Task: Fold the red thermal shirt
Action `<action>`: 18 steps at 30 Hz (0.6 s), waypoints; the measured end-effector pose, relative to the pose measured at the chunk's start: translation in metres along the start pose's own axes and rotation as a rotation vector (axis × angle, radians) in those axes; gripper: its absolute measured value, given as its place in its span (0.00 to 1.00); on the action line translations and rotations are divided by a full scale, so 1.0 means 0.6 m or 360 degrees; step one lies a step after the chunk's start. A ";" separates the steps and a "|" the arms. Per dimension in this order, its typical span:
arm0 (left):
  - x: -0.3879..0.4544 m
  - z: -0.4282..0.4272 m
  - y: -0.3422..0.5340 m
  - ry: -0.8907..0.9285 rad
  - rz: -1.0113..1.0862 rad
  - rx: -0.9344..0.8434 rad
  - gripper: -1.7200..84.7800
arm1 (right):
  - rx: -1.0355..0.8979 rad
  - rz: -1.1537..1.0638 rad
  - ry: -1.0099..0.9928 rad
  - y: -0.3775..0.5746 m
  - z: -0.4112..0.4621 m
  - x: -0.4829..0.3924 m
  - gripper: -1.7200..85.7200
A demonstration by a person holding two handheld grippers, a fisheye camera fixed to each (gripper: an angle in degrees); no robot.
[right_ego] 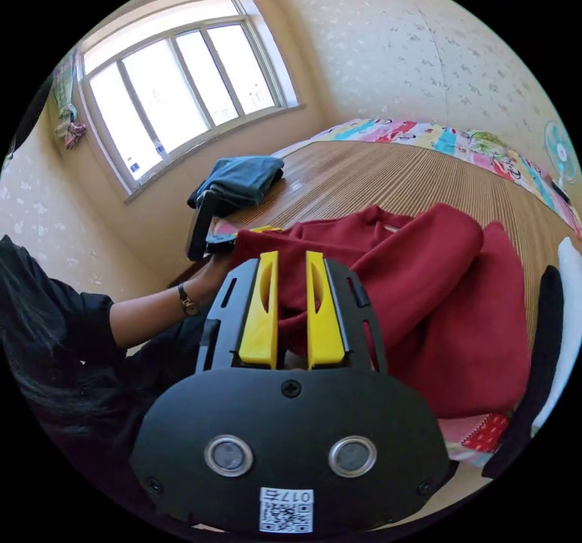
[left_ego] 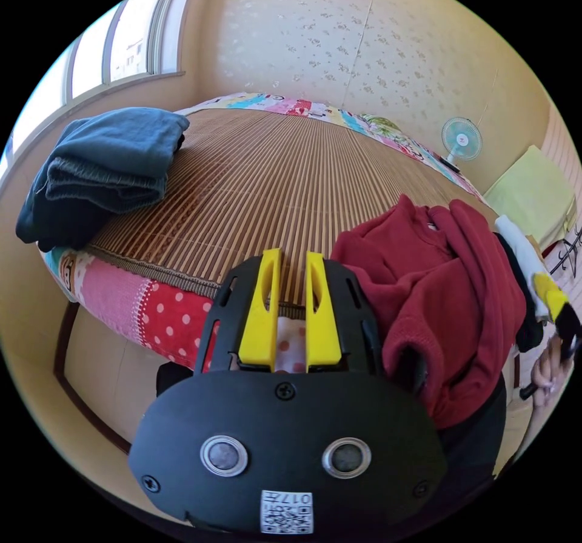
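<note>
The red thermal shirt (left_ego: 436, 288) lies in a crumpled heap on the bamboo mat (left_ego: 273, 179) near the bed's edge. In the left gripper view it sits just right of my left gripper (left_ego: 293, 255), whose yellow jaws stand close together with nothing between them. At the far right of that view a hand holds the right gripper (left_ego: 548, 291) beside the shirt. In the right gripper view the shirt (right_ego: 448, 325) bunches up into my right gripper (right_ego: 293, 255), and red cloth fills the narrow gap between its jaws. The left gripper (right_ego: 260, 229) shows at the shirt's far edge.
A folded pile of blue clothes (left_ego: 103, 173) sits at the mat's corner under the window (right_ego: 170, 88). A patchwork sheet (left_ego: 133, 306) hangs over the bed edge. Black and white garments (right_ego: 545, 337) lie beside the shirt. A small fan (left_ego: 462, 138) stands by the wall. A person's arm (right_ego: 145, 313) reaches in.
</note>
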State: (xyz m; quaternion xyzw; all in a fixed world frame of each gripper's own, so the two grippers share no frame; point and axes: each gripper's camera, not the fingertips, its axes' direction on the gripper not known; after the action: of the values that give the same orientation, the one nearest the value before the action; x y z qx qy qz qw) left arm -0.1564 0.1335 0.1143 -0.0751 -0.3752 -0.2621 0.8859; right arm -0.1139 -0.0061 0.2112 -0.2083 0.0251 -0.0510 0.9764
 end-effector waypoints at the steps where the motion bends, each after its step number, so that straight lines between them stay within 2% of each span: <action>1: 0.002 -0.001 -0.001 -0.0001 -0.0002 0.0000 0.10 | 0.0074 0.0032 0.0099 -0.016 -0.023 0.023 0.15; 3: 0.007 -0.006 -0.008 -0.0007 -0.0007 -0.0005 0.10 | 0.0056 0.0128 0.0305 -0.033 -0.026 0.064 0.16; 5: 0.010 -0.011 -0.015 -0.0008 -0.0002 -0.0012 0.10 | -0.0149 0.0259 0.0487 -0.038 0.011 0.113 0.16; 6: 0.012 -0.014 -0.019 -0.0012 0.0007 -0.0022 0.10 | -0.0410 0.0334 0.0545 -0.028 0.061 0.147 0.15; 7: 0.013 -0.016 -0.022 -0.0014 0.0011 -0.0026 0.10 | -0.0451 0.0365 0.0529 -0.011 0.086 0.160 0.12; 11: 0.015 -0.030 -0.037 -0.0007 0.0018 -0.0046 0.10 | -0.0293 0.0389 0.0693 0.006 0.048 0.111 0.07; 15: 0.022 -0.047 -0.049 -0.0017 0.0018 -0.0019 0.09 | 0.0104 0.0306 0.0573 0.057 -0.057 0.000 0.06; 17: 0.022 -0.056 -0.054 -0.0009 0.0019 -0.0007 0.09 | 0.0115 0.0202 0.0547 0.090 -0.072 -0.048 0.05; 18: 0.014 -0.065 -0.064 0.0034 -0.0005 -0.0030 0.09 | 0.0011 0.0163 0.0548 0.113 -0.060 -0.069 0.05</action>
State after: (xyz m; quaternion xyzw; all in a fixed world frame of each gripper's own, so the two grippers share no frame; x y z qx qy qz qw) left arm -0.1469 0.0845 0.0902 -0.0801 -0.3633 -0.2680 0.8887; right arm -0.1512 0.0457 0.1516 -0.1916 0.2024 -0.0362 0.9597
